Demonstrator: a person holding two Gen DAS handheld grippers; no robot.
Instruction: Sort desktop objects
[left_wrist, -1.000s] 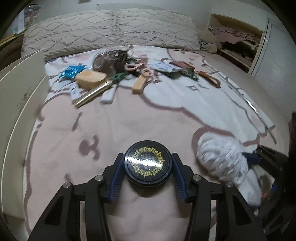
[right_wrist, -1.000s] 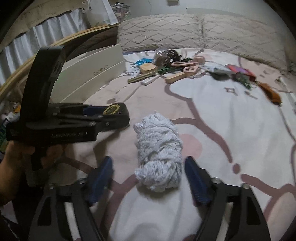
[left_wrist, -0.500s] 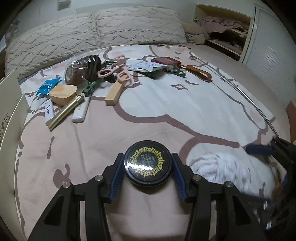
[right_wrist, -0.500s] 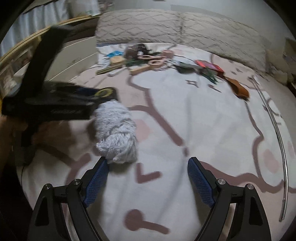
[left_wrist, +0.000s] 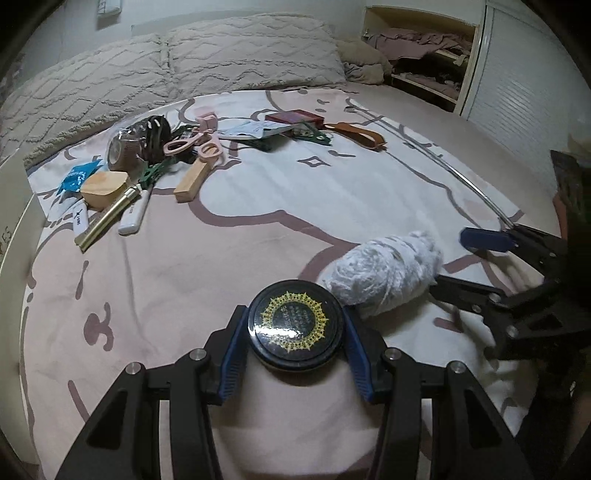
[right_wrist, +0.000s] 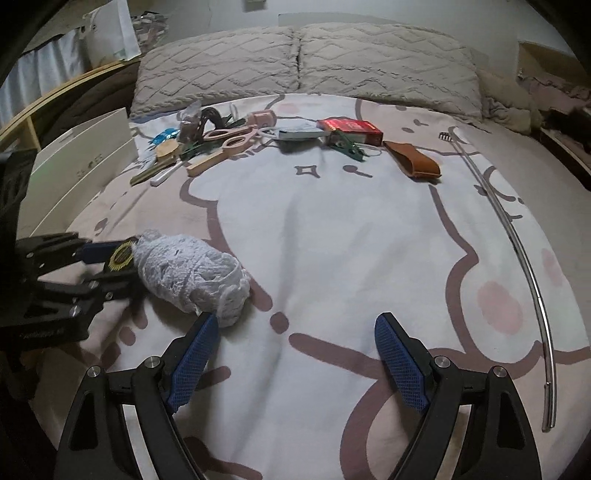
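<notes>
Since a second earlier, the white yarn bundle (right_wrist: 190, 275) had slipped from between the right gripper's (right_wrist: 295, 354) blue pads to just outside its left pad, and both views had swung across the bed. That gripper's jaws stood wide apart with nothing between them, over bare blanket (right_wrist: 332, 229). Open room stretched ahead of it, up to the clutter near the pillows (right_wrist: 303, 59); a thin curved metal rod (right_wrist: 532, 273) marked the right side.

On the other side, the left gripper (left_wrist: 295, 328) was clamped on a round black tin (left_wrist: 293, 323) with a gold sunburst on its glossy lid, both blue pads pressed against its rim. The yarn bundle (left_wrist: 388, 273), soft, fuzzy and oblong, lay touching or just beside the tin on its right, between the two tools. Left of this gripper, the blanket (left_wrist: 155, 280), pink with brown lines, lay clear up to a white box wall (left_wrist: 14, 236) at the bed's edge.

Farther off sat a loose heap: a brass tube (left_wrist: 107, 218), a white stick (left_wrist: 135, 214), a wooden block (left_wrist: 194, 181), pink scissors (left_wrist: 192, 142), a red box (left_wrist: 293, 118) and a brown leather strap (left_wrist: 360, 134).
</notes>
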